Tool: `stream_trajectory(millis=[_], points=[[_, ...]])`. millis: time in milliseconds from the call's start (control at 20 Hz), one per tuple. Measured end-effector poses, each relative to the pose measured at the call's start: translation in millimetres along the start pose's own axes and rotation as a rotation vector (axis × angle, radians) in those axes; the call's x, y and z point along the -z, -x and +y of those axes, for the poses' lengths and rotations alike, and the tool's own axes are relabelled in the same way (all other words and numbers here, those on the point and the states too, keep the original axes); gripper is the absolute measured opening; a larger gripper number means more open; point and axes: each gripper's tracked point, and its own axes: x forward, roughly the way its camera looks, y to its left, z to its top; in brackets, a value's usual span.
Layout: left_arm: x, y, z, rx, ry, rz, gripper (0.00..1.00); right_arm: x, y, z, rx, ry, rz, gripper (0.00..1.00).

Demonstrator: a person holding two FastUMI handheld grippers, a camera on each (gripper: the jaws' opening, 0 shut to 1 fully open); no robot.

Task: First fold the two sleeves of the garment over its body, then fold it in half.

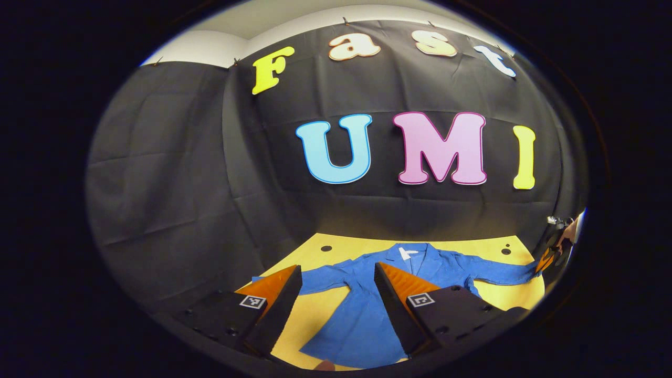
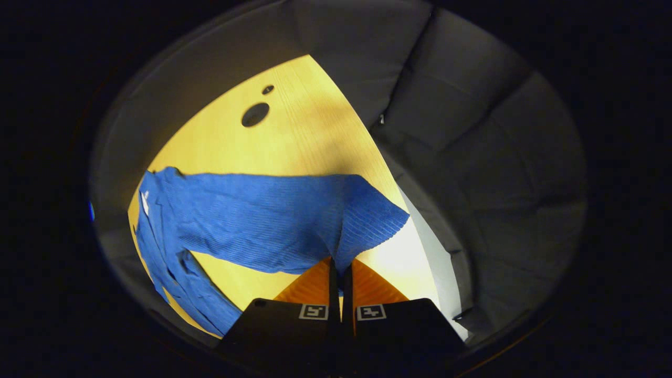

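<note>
A blue long-sleeved garment (image 1: 367, 310) lies spread flat on the yellow table (image 1: 336, 247), collar at the far side, both sleeves stretched out sideways. My left gripper (image 1: 338, 275) hangs open above the garment's left side, nothing between its fingers. In the right gripper view, the right sleeve (image 2: 273, 220) runs across the table (image 2: 294, 131) and my right gripper (image 2: 340, 265) is shut on its cuff edge, the cloth pinched and slightly lifted between the fingers. In the left gripper view that right gripper (image 1: 551, 254) appears far off at the sleeve's end.
Black cloth walls the booth on all sides close behind the table. Two dark round holes (image 2: 255, 114) sit in the tabletop near its far edge. The table's right edge (image 2: 415, 220) runs just beside the pinched cuff.
</note>
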Motion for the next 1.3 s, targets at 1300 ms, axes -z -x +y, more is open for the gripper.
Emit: stream_trajectory(millis=[1300], points=[[127,-9,292,-0.310,0.116,0.205,0.81,149,13,599,-0.396,0.391,-0.015,0.04]])
